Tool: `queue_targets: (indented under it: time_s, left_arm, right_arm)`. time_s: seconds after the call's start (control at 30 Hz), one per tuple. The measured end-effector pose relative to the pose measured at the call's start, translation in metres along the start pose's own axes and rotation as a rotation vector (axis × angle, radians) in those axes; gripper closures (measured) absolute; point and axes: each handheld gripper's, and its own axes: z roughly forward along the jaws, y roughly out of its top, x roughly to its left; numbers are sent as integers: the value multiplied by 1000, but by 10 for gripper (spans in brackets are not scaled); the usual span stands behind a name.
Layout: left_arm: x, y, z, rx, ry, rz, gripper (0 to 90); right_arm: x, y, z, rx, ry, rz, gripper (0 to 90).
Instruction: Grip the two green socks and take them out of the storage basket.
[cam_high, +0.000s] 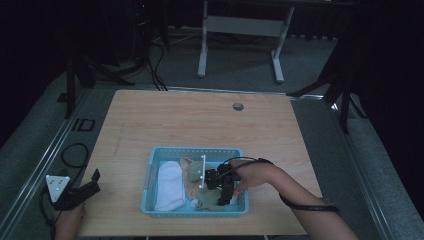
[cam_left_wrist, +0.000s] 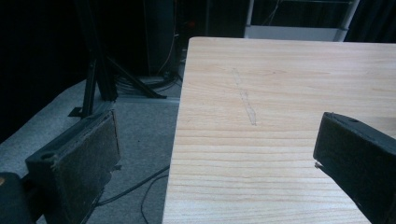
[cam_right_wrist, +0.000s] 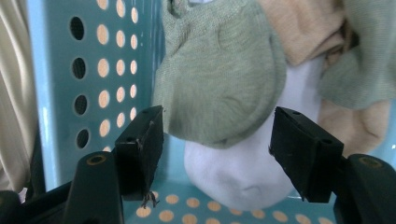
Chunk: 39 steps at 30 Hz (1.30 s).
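A light blue perforated basket (cam_high: 151, 165) stands at the near middle of the wooden table (cam_high: 200, 120). It holds a white folded cloth (cam_high: 168, 186), a tan sock (cam_high: 192, 187) and a green sock (cam_high: 207, 200). My right gripper (cam_high: 224, 192) reaches down into the basket's right end. In the right gripper view its jaws stand open on either side of the green sock (cam_right_wrist: 217, 79) and of a white sock (cam_right_wrist: 243, 172) lying beneath it; the right gripper (cam_right_wrist: 217, 151) is not closed on them. My left gripper (cam_high: 92, 181) rests at the table's near left corner, open and holding nothing (cam_left_wrist: 215, 154).
The basket wall (cam_right_wrist: 93, 70) is close on the right gripper's left. A round grommet hole (cam_high: 238, 106) sits at the table's far side. Black stands (cam_high: 75, 75), cables (cam_high: 157, 70) and a white desk frame (cam_high: 240, 30) are on the floor beyond. A faint scratch (cam_left_wrist: 245, 100) marks the wood.
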Motion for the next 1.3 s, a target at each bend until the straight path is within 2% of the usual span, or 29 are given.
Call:
queue_targets:
  time_s: [0.13,0.2,0.23,0.27,0.3,0.43,0.5,0.57,0.67,0.87,0.9,1.07,1.3]
  left_arm:
    - [0,0,0,0,0,1,7]
    - [0,0,0,0,0,0,7]
    - [0,0,0,0,0,0,7]
    - [0,0,0,1,0,-1,7]
    - [0,0,0,1,0,-1,7]
    - [0,0,0,2,0,0,7]
    - [0,0,0,3,0,0,7]
    - [0,0,0,2,1,0,7]
    - [0,0,0,4,0,0,7]
    - [0,0,0,1,0,-3,7]
    - [0,0,0,1,0,-1,7]
    - [0,0,0,3,1,0,7]
    - [0,0,0,3,1,0,7]
  right_arm:
    - [0,1,5,15,-1,9,455]
    - [0,2,8,26,-11,8,560]
    - [0,2,8,26,-11,8,560]
    - [0,2,8,29,-21,4,608]
    - [1,3,7,34,-37,-17,705]
    - [3,5,2,12,-69,-34,754]
    - [4,5,-7,11,-80,-33,800]
    - [5,6,-12,14,-96,-40,811]
    - [7,6,-21,17,-94,-38,816]
    - [9,6,-38,-14,-93,-29,818]
    - [9,6,-45,-19,-101,-30,819]
    - [10,5,-57,-33,-116,-28,820]
    - [9,-5,-82,-72,-130,-7,823]
